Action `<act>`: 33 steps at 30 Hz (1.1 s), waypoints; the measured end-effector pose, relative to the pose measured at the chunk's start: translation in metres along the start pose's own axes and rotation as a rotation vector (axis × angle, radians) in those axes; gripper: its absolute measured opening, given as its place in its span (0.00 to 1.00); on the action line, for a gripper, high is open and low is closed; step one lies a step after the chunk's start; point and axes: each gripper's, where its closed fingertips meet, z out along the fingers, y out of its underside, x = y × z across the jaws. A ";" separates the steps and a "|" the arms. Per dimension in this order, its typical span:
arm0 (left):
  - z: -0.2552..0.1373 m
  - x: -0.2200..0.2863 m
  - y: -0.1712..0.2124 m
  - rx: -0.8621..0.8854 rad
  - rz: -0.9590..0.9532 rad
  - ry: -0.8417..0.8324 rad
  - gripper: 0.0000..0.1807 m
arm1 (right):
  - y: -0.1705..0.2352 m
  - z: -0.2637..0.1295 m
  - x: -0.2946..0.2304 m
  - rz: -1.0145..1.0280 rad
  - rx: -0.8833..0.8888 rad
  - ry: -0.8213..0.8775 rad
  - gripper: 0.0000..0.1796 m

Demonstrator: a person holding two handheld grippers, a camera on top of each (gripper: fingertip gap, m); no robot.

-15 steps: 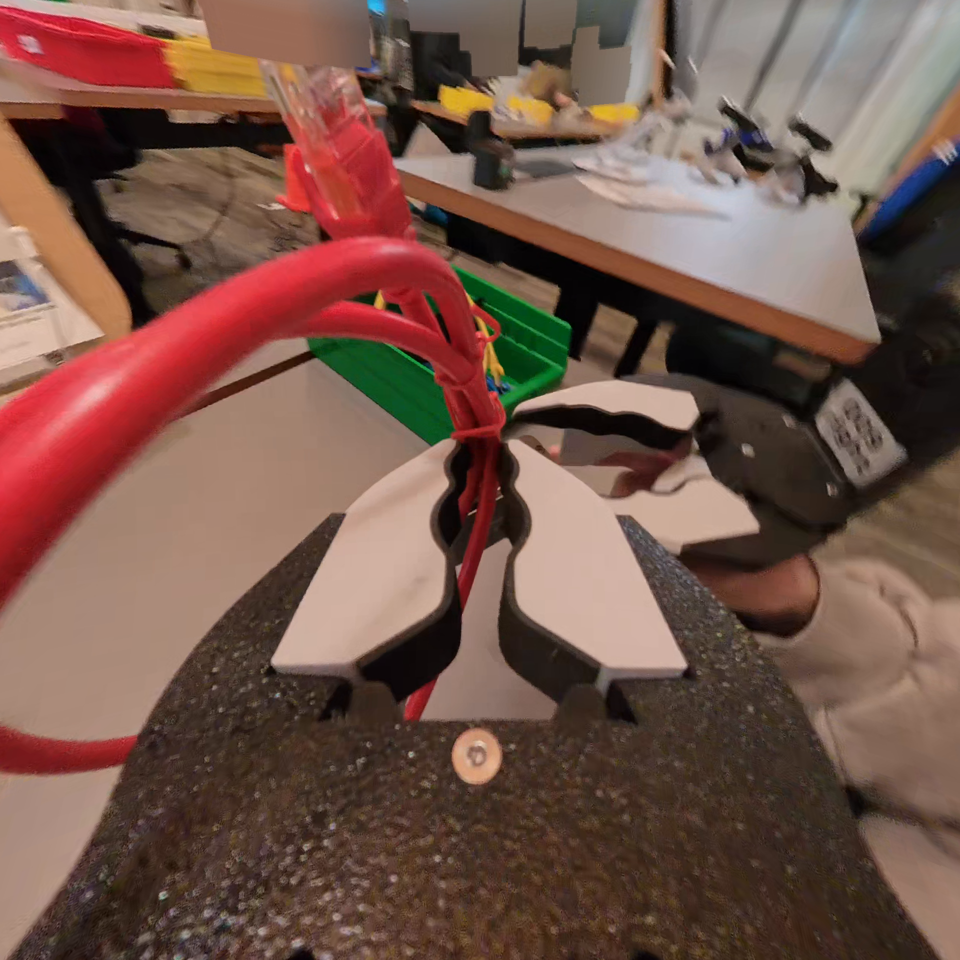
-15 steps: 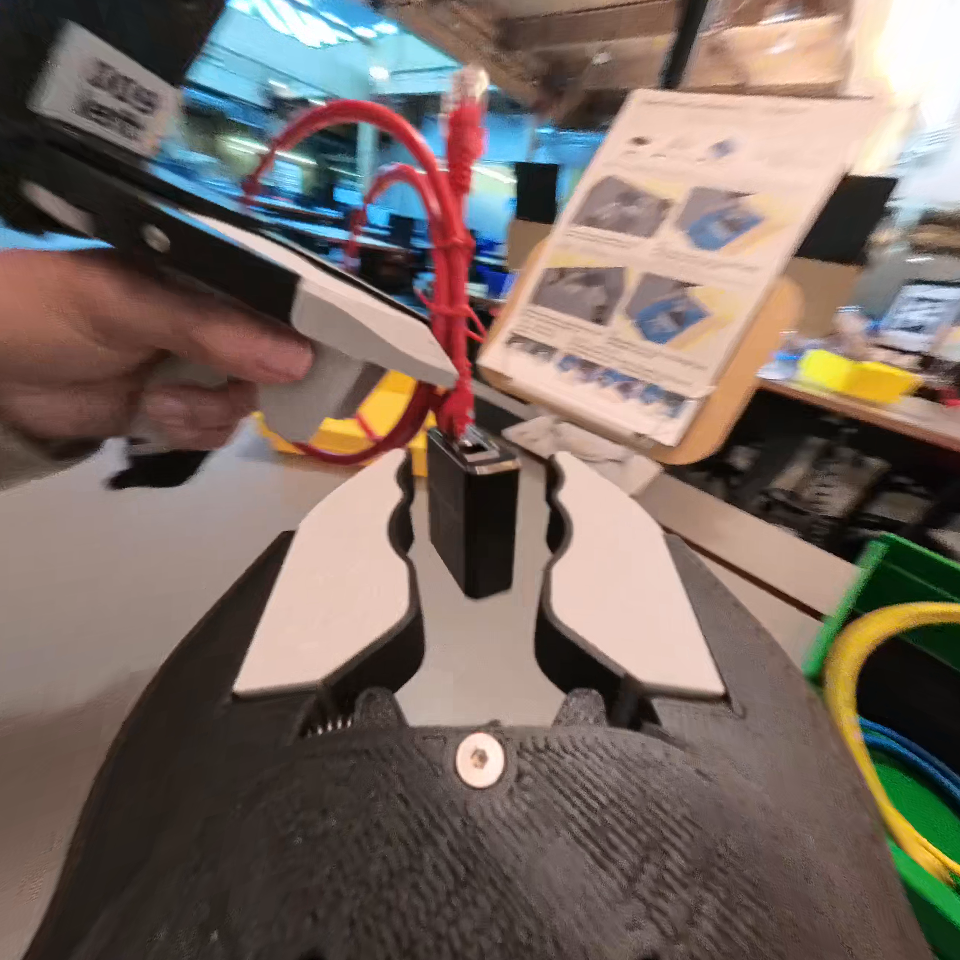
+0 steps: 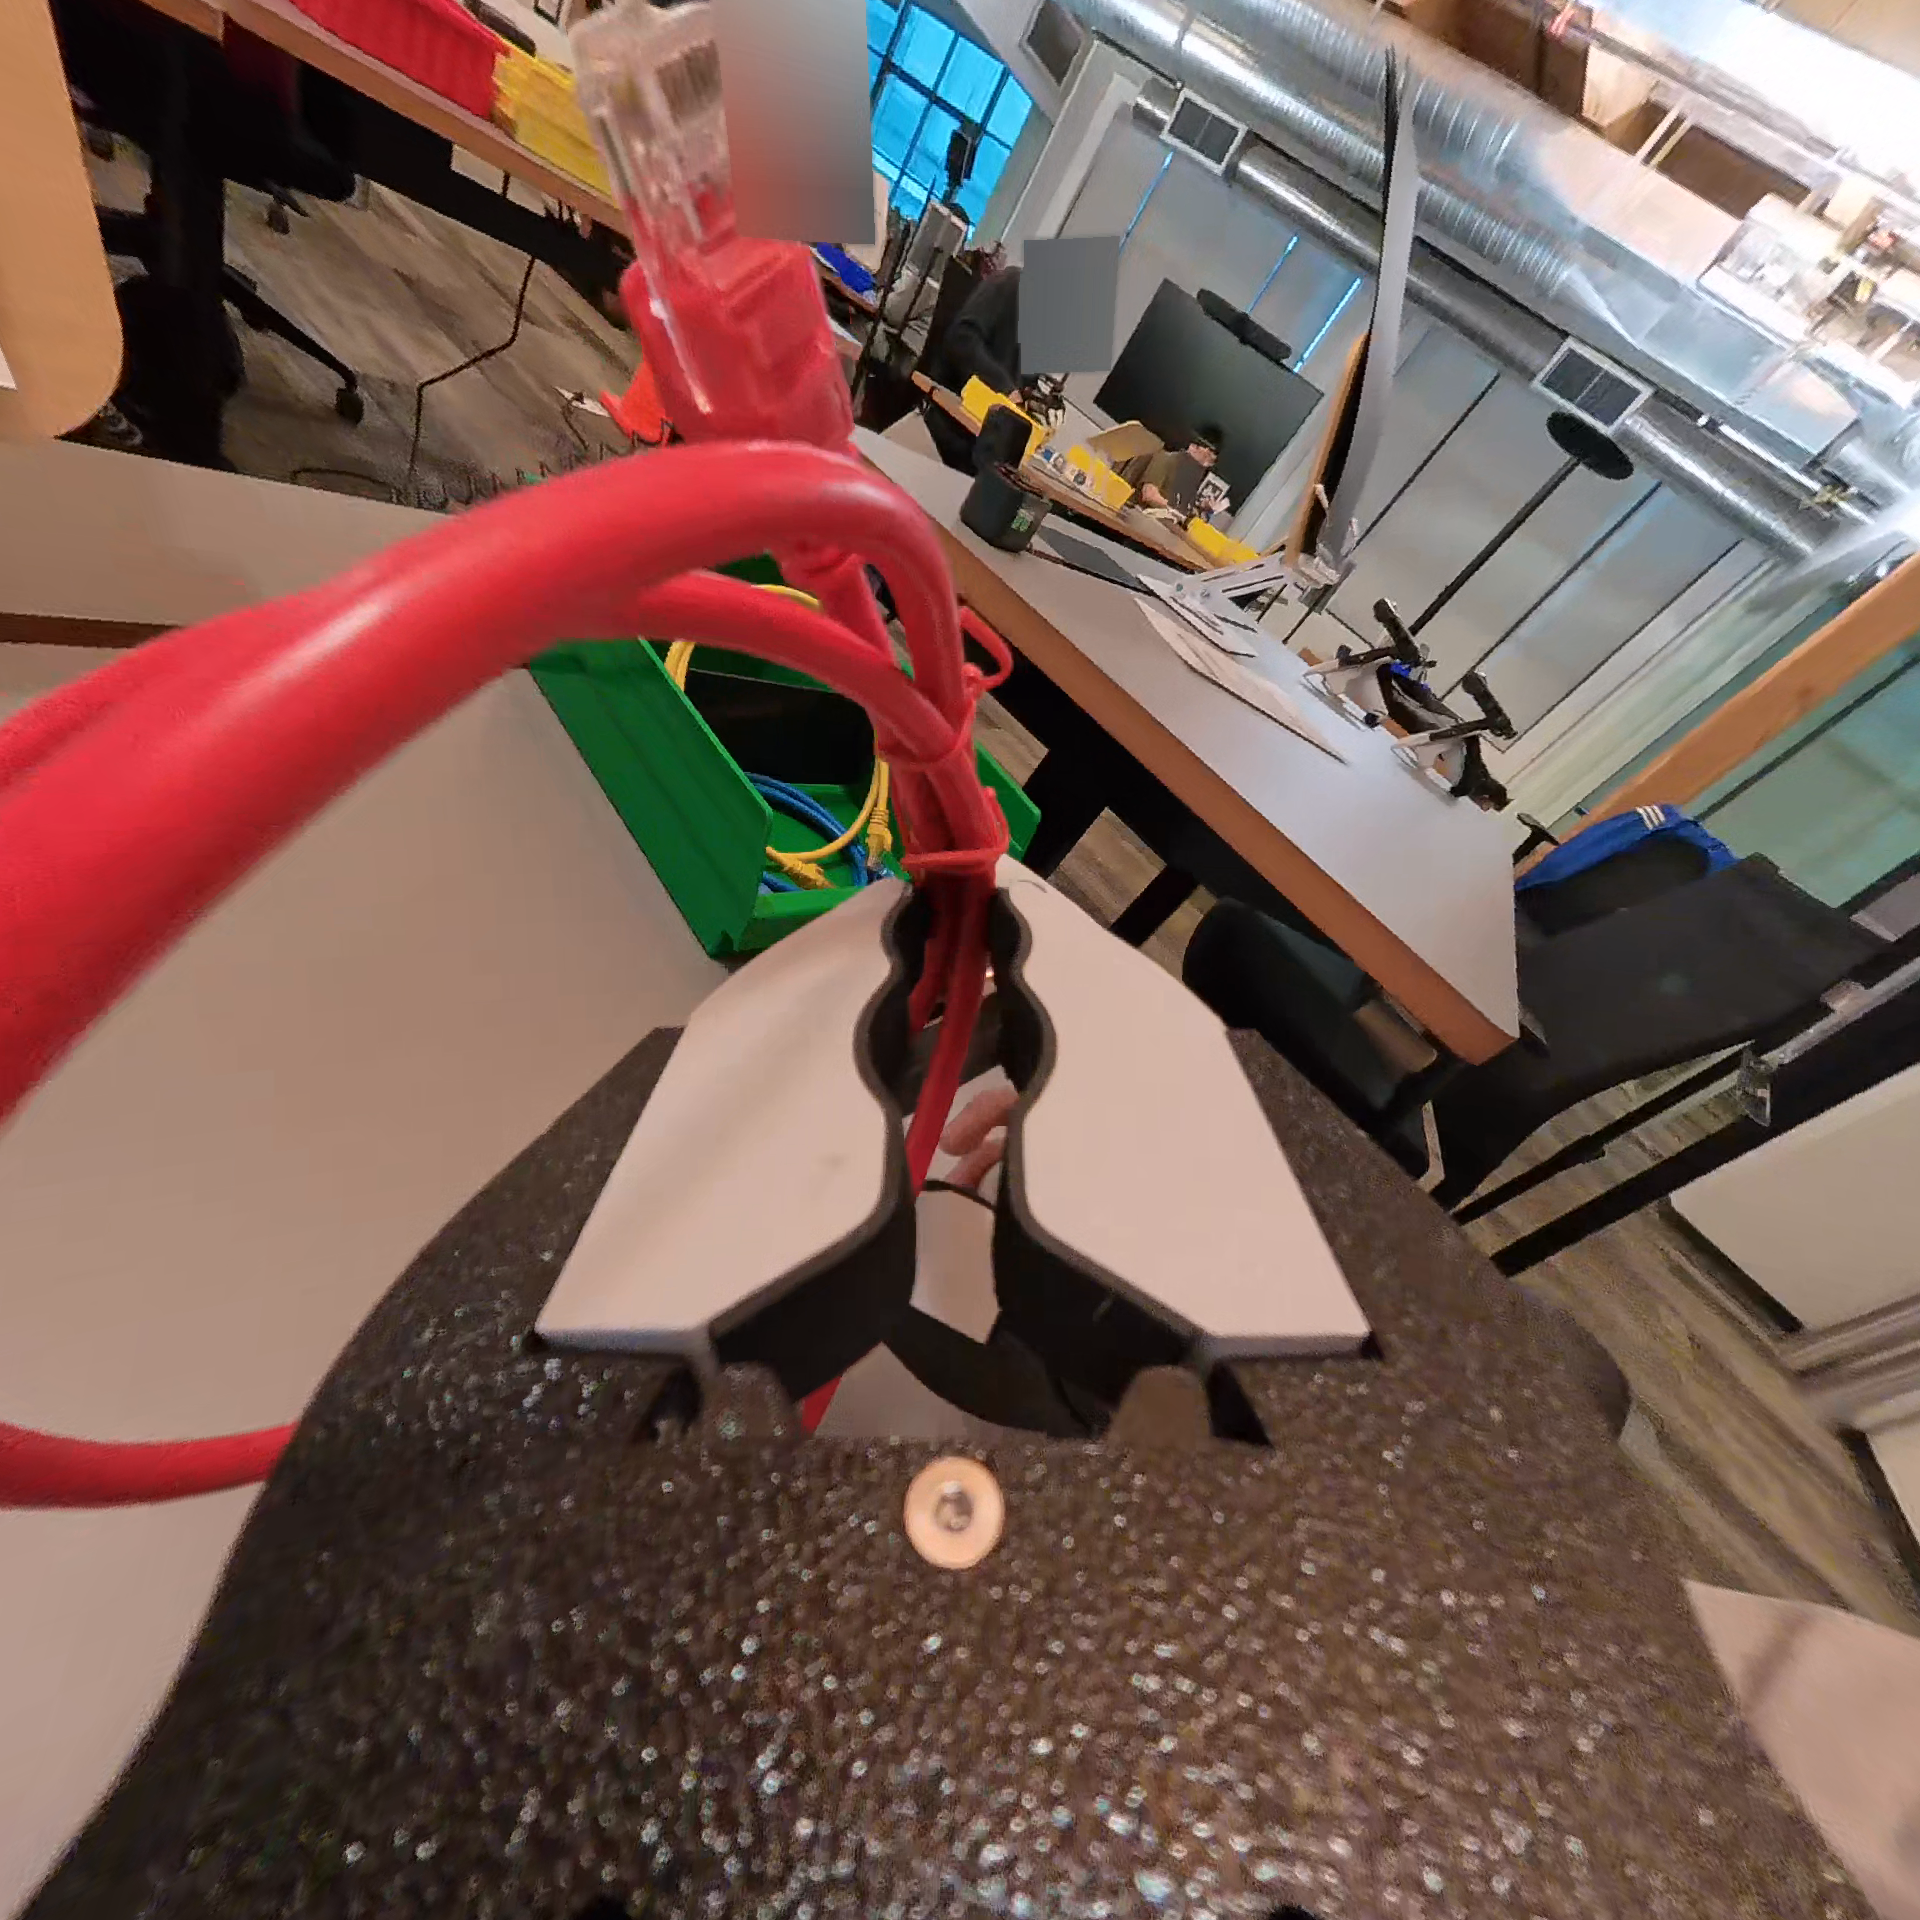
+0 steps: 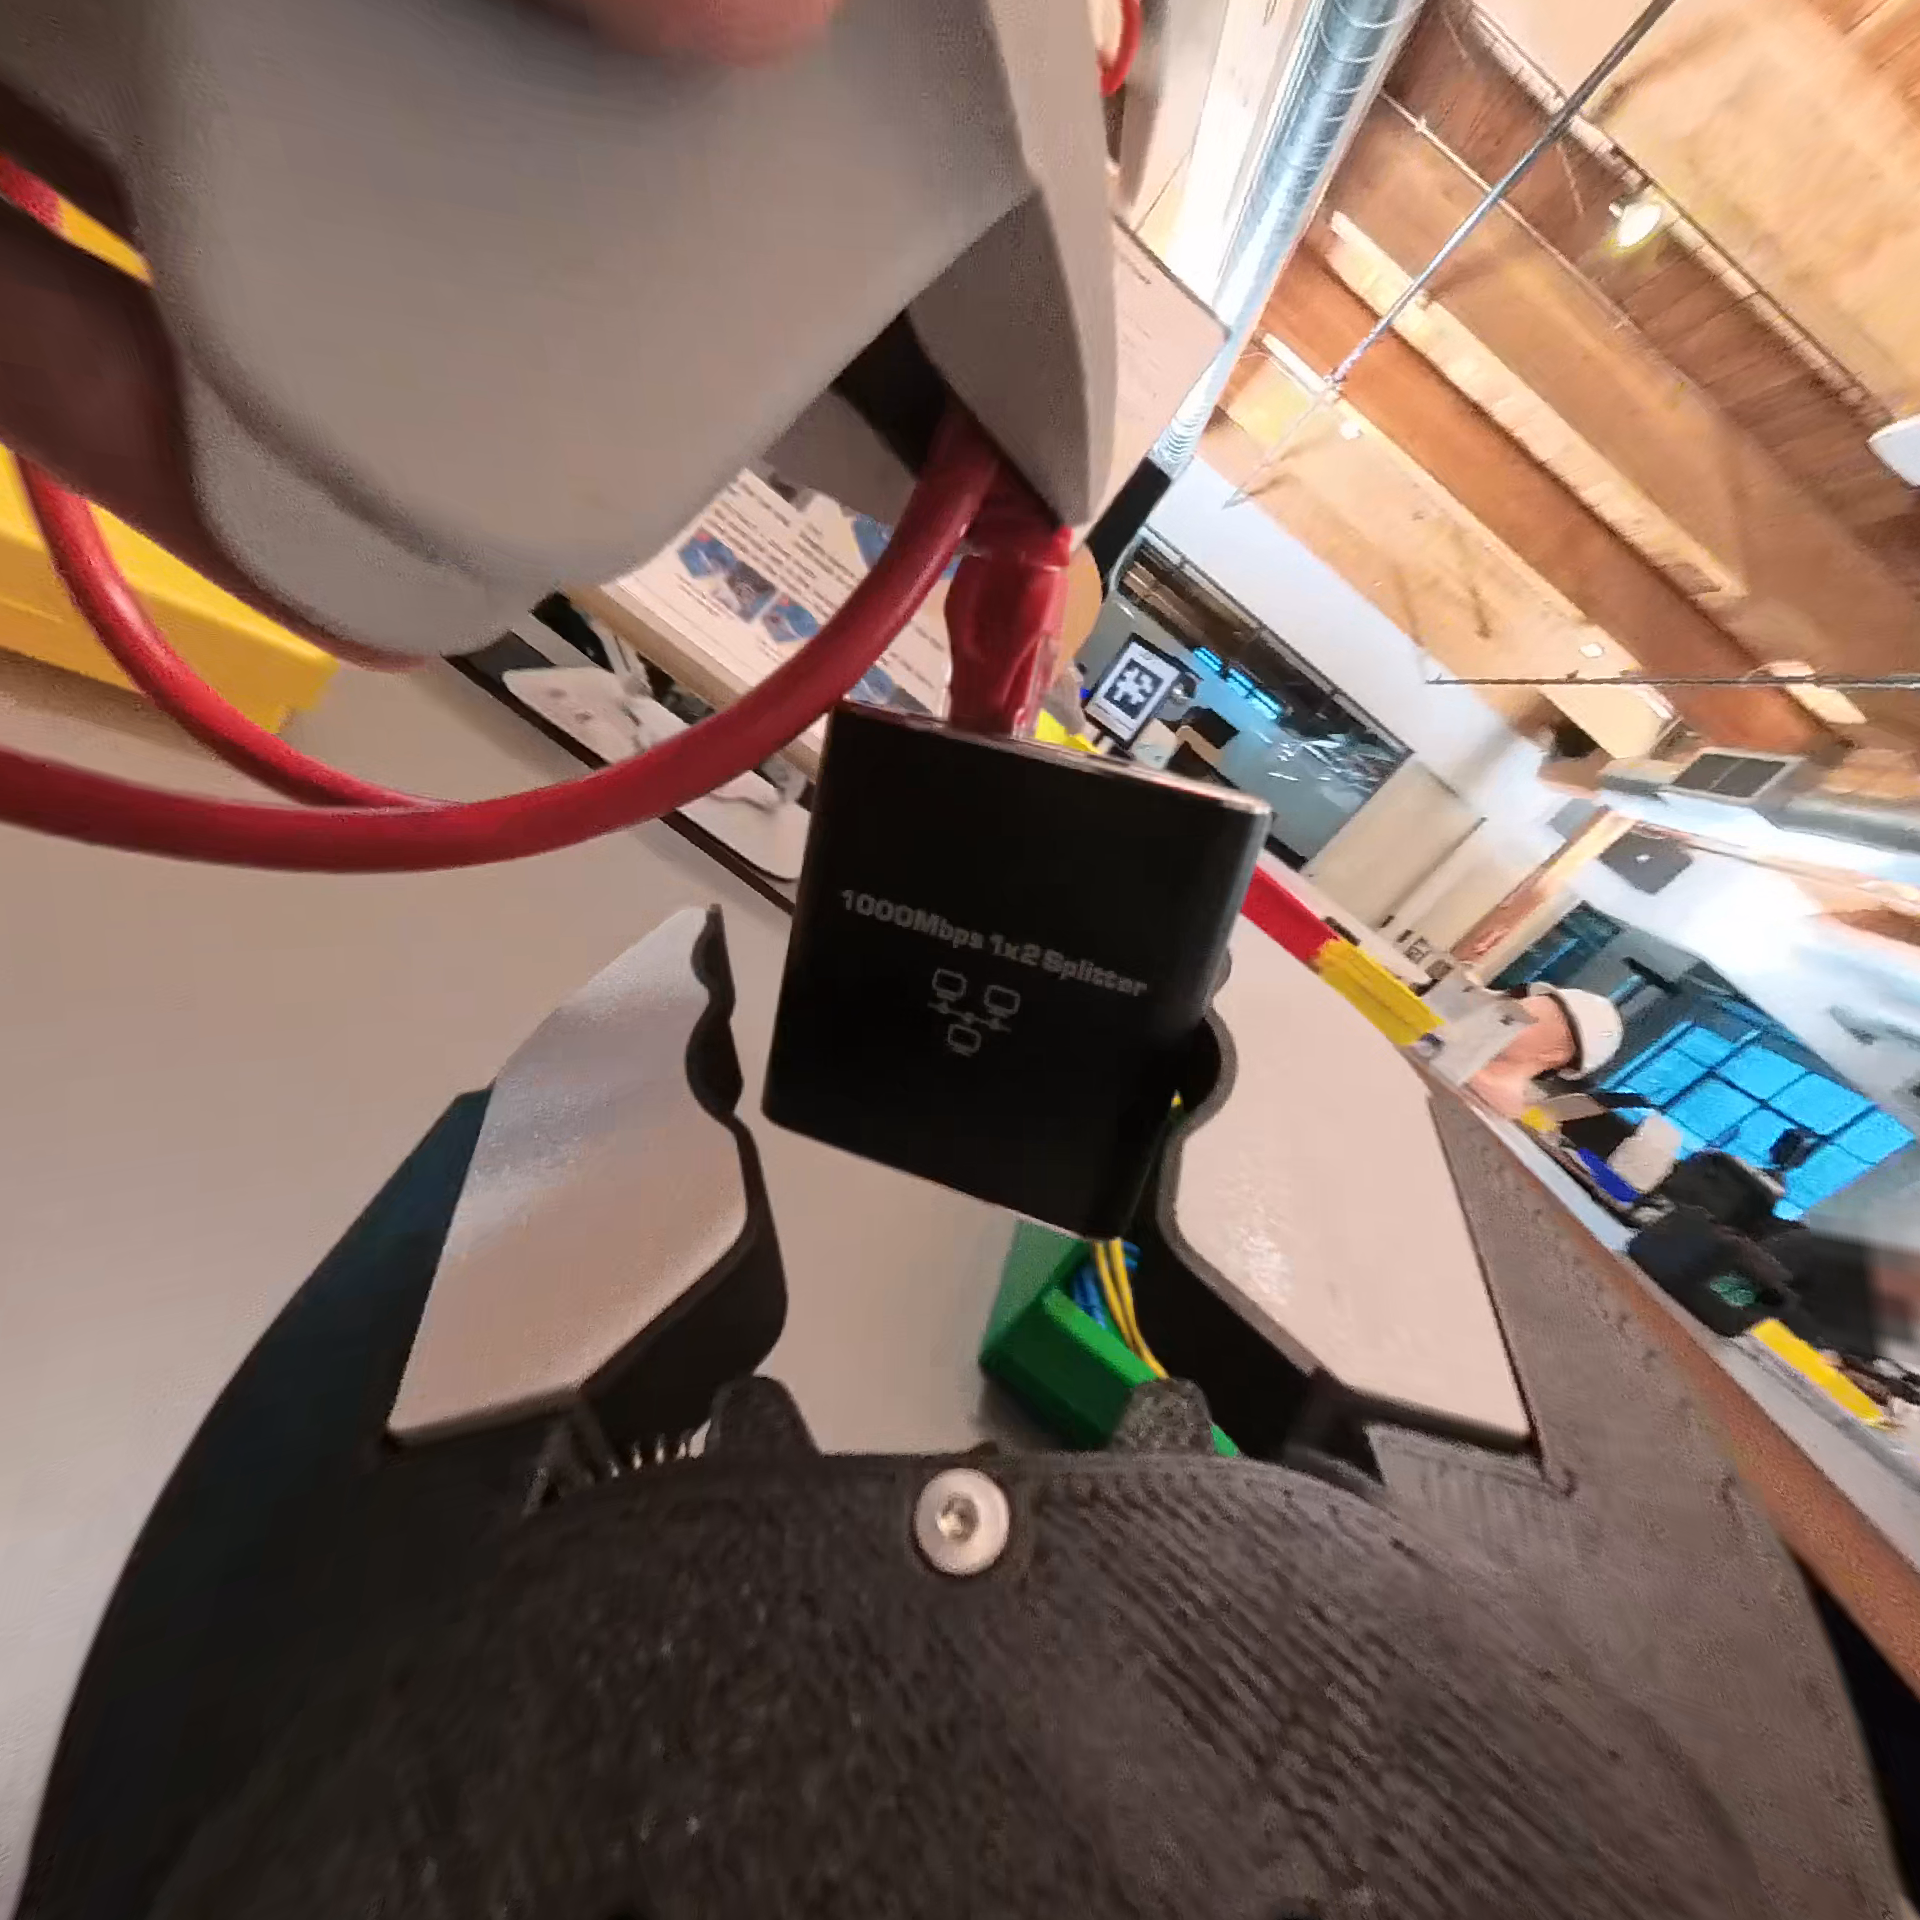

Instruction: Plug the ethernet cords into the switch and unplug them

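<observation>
Switch: small black box (image 4: 997, 987), lifted off the grey surface (image 4: 260, 1039), hanging between the fingers of the right tongs (image 4: 966, 1039)
Red cord: 1 plug (image 4: 1013, 644) seated in the box's top; free clear plug (image 3: 665, 145) sticks up
Left tongs (image 3: 951, 935): pinching the tied red cord (image 3: 940, 821)
Right tongs: spread, 1 finger beside the box
Green bin (image 3: 665, 769): yellow and blue cords inside
</observation>
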 end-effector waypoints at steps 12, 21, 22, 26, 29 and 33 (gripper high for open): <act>0.008 0.002 0.018 -0.056 -0.055 0.045 0.14 | 0.020 0.002 0.005 -0.018 -0.065 -0.074 0.44; -0.002 -0.015 0.047 -0.425 0.243 -0.036 0.28 | 0.031 0.006 -0.006 0.014 -0.149 -0.136 0.43; -0.003 -0.012 0.052 -0.456 0.257 -0.027 0.28 | 0.035 0.007 -0.005 0.018 -0.164 -0.135 0.43; -0.002 -0.022 0.041 -0.387 0.320 -0.119 0.31 | 0.044 0.007 0.002 -0.018 -0.186 -0.097 0.43; 0.003 -0.031 0.039 -0.384 0.324 -0.133 0.31 | 0.032 0.006 -0.001 -0.027 -0.137 -0.100 0.43; 0.004 -0.022 0.056 -0.484 0.381 0.033 0.30 | 0.025 0.005 -0.012 -0.088 -0.104 -0.138 0.43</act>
